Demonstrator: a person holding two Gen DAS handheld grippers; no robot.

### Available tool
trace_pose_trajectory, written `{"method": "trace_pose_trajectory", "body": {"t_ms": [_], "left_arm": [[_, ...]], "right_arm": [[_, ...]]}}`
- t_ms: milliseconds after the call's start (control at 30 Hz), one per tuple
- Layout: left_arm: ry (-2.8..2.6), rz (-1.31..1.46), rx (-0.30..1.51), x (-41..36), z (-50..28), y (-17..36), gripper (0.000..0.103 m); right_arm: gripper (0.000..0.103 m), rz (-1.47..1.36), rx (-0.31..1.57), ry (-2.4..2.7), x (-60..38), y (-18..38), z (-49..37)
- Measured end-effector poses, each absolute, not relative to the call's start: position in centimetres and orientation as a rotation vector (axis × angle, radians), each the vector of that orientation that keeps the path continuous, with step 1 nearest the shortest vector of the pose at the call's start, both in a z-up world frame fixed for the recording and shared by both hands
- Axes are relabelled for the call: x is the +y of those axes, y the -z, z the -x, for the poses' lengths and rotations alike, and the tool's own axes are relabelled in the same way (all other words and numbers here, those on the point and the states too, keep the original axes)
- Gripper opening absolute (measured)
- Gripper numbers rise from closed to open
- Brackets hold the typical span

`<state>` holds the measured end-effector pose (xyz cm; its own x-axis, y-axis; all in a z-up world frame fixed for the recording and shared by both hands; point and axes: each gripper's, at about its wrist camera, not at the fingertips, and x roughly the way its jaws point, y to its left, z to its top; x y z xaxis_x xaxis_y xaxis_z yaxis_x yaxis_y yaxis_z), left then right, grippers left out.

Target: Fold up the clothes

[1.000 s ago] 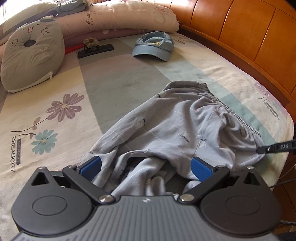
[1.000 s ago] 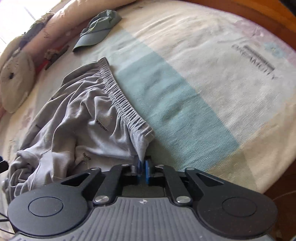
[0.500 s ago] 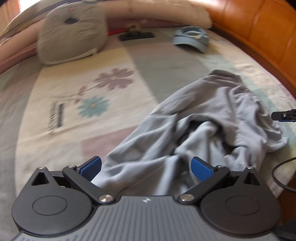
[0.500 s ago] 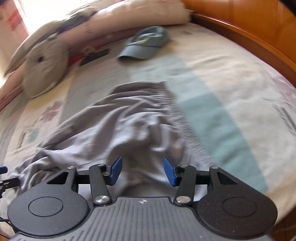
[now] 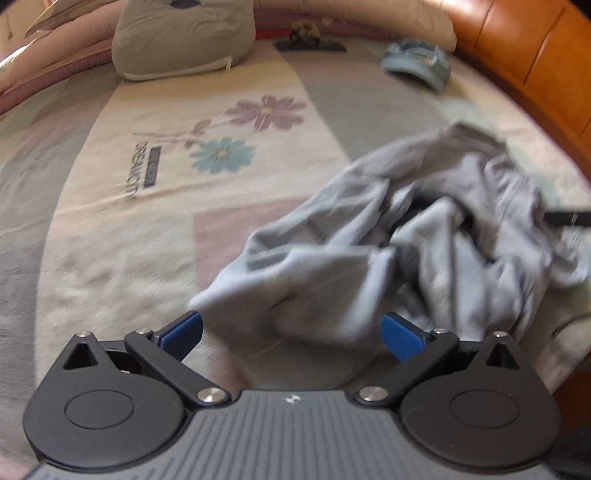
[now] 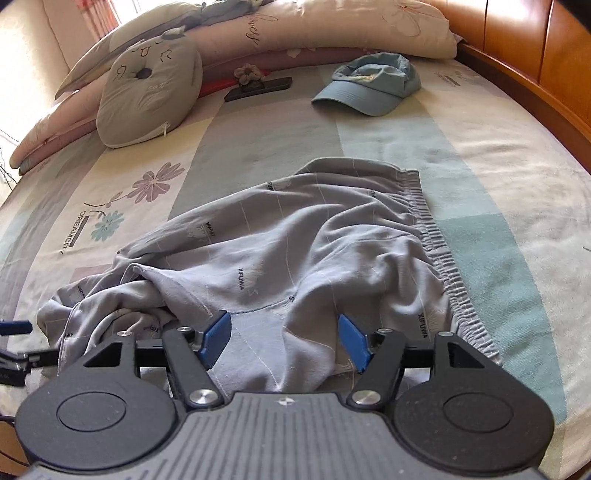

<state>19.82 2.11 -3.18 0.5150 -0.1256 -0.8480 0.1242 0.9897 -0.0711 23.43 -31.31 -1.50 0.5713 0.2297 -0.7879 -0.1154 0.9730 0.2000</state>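
Grey printed shorts [image 6: 295, 254] lie crumpled on the bed, elastic waistband [image 6: 436, 251] along their right side, leg ends bunched at the left. My right gripper [image 6: 284, 341] is open, its blue pads just above the near part of the cloth, holding nothing. In the blurred left wrist view the same shorts [image 5: 406, 251] spread to the right, a leg hem reaching between the pads. My left gripper [image 5: 291, 332] is open over that hem. The left gripper's tip [image 6: 14, 328] shows at the left edge of the right wrist view.
A blue cap [image 6: 369, 85], a grey round cushion [image 6: 147, 99] and a dark flat object with a small flower [image 6: 258, 86] lie toward the pillows [image 6: 314, 29]. A wooden bed frame [image 6: 535, 55] curves along the right. The flowered sheet [image 5: 147, 221] spreads to the left.
My right gripper let go of the waistband corner, opened and now faces the pillows over the shorts. My left gripper stayed open and swung left toward the leg hem.
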Motion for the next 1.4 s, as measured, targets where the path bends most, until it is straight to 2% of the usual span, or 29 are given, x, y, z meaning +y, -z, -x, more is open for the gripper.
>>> {"method": "trace_pose_trajectory", "body": {"t_ms": [133, 267, 533, 800, 1200, 1400], "left_arm": [[0.199, 0.011, 1.046, 0.1, -20.8, 3.8, 0.102], [0.136, -0.092, 1.083, -1.6, -20.9, 5.3, 0.102], [-0.112, -0.111, 1.084, 2.4, -20.1, 3.9, 0.102], [-0.187, -0.067, 1.107, 1.5, -20.6, 4.6, 0.102], [-0.385, 0.012, 1.173, 1.7, -20.2, 6.2, 0.102], [-0.508, -0.052, 1.117, 3.6, -19.6, 5.4, 0.102]], "right_arm": [[0.075, -0.134, 0.932, -0.206, -31.1, 1.4, -23.2], [0.075, -0.137, 0.934, -0.197, -31.1, 1.6, -23.1], [0.076, -0.119, 0.927, -0.197, -32.3, 2.0, -23.4], [0.078, -0.2, 0.937, -0.31, -32.6, 2.8, -24.4], [0.092, -0.14, 0.952, -0.601, -28.1, 2.0, -25.2], [0.098, -0.078, 0.978, -0.67, -26.2, 1.7, -25.3]]}}
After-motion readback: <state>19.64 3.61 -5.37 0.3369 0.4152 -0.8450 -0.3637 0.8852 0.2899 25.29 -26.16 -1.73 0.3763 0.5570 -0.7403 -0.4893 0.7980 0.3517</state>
